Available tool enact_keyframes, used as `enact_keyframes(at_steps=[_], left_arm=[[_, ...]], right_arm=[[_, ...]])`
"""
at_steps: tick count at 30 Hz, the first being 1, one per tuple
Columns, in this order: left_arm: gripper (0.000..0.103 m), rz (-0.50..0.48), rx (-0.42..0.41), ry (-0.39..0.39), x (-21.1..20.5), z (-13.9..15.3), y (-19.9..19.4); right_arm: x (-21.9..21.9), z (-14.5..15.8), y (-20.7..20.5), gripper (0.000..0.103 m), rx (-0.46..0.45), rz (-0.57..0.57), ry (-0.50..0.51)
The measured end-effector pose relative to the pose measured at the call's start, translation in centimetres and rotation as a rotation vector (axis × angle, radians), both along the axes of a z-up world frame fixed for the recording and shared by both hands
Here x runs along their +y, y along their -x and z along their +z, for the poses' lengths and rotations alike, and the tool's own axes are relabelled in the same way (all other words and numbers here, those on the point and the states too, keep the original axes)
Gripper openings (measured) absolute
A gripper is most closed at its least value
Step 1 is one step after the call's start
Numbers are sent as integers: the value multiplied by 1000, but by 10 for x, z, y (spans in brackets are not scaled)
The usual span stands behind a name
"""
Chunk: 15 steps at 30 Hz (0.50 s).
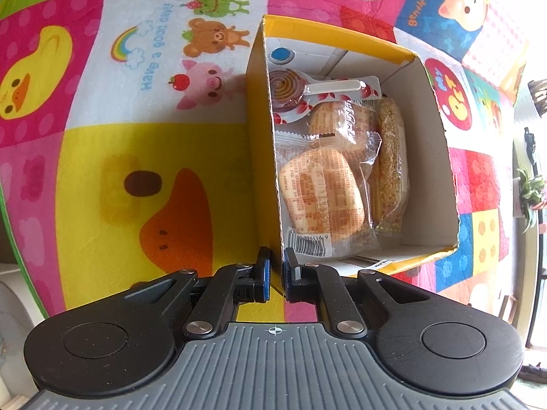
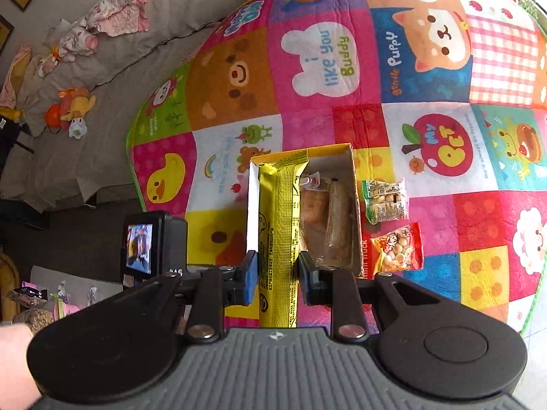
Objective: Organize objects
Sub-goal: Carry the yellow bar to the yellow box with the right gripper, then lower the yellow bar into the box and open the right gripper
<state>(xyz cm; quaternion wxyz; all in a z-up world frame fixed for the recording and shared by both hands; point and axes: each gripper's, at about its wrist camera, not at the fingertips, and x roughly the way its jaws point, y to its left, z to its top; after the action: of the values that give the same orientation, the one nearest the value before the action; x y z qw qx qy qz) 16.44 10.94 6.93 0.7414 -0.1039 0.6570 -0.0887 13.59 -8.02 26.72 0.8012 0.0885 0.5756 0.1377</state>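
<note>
Box point(image 1: 430, 157) wall is pinched by the left gripper point(image 1: 277, 273), likely steadying it on the mat point(image 1: 102, 171), while the right gripper point(image 2: 277, 273) clamps a yellow bar point(image 2: 277, 225) above it.

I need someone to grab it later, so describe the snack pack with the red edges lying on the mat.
On the colourful cartoon play mat, find the open yellow cardboard box. Two small snack packs lie just right of it; the red-edged pack is the nearer one, showing round pale biscuits, while its neighbour, the green-and-white pack, lies farther off.
</note>
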Motion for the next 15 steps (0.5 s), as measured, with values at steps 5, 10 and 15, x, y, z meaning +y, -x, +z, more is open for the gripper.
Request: enact_keyframes(at_steps=[5,10,15], left_arm=[[10,15,12,9,2,0,-1],[9,22,27,6,2,1,-3],[10,31,39,0,2,-2,-4]], right_arm=[[9,-29,-32,24,54,-10,-15],[25,-60,-62,24,99,0,9],[29,-73,-81,25,113,26,-32]])
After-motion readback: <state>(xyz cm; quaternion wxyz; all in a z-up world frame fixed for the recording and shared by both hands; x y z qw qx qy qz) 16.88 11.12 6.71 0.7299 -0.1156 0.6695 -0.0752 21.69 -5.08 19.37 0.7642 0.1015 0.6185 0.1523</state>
